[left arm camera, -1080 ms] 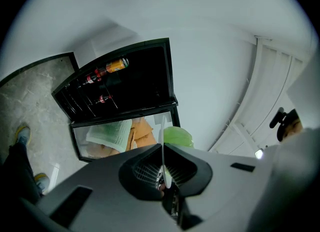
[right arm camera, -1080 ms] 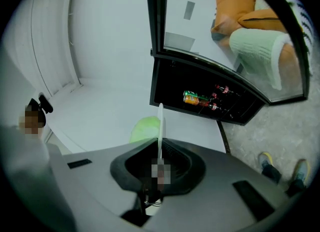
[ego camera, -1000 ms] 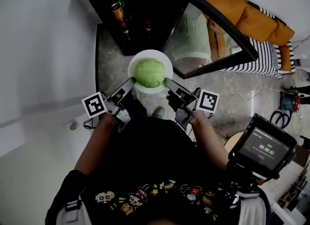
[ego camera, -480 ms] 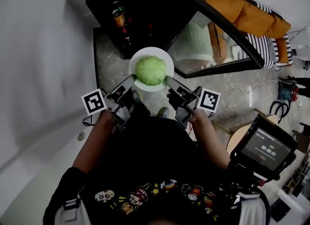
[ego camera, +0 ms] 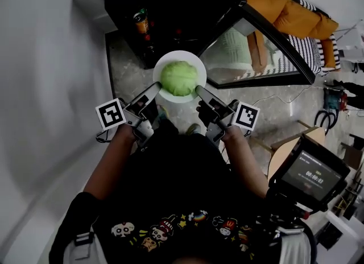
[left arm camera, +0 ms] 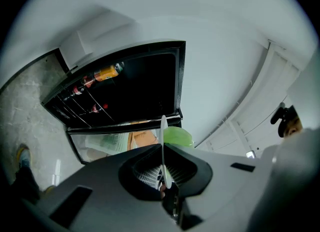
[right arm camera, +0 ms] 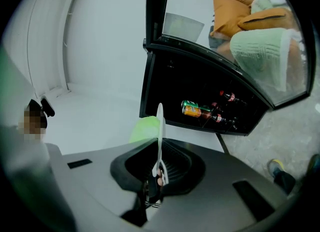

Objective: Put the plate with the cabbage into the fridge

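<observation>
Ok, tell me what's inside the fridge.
Inside the fridge there are drink cans and red-capped bottles. The rest of the interior is too dark to make out. The plate is not inside.

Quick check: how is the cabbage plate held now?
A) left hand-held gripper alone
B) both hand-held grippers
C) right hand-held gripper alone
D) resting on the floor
B: the left hand-held gripper and right hand-held gripper each clamp opposite rims of the plate, cabbage on it.
</observation>
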Demonstrator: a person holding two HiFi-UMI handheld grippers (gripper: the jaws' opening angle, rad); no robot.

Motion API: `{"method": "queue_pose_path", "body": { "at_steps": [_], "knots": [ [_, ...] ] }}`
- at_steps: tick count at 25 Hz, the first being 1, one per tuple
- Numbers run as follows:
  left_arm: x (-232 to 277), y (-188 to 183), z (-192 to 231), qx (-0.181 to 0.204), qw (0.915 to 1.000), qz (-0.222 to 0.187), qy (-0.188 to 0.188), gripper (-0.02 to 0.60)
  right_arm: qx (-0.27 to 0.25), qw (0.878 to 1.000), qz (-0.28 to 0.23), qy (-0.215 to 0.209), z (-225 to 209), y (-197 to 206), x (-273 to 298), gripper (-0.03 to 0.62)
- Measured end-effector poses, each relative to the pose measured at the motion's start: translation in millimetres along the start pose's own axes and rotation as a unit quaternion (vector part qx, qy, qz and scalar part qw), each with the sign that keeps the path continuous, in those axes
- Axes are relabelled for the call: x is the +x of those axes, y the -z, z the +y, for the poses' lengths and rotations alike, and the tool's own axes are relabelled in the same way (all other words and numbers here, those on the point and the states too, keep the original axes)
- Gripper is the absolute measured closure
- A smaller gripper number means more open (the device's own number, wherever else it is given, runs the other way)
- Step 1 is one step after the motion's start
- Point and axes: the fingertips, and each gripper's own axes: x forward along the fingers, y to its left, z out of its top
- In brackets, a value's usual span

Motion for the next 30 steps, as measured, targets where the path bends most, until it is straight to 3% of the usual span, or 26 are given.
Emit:
{"method": "queue_pose_path", "body": {
  "at_steps": [18, 30],
  "knots": [
    [0, -3, 0, -0.011, 0.9999, -0.005, -0.002, 0.568, 0.001, 1.0, 0.007, 0.009, 2, -2, 4, 0.569],
    [-13, -1, -7, -0.002, 0.9984, -0.047, -0.033, 0.568, 0.003, 0.998, 0.063, -0.004, 9, -1, 11, 0.569]
  ]
}}
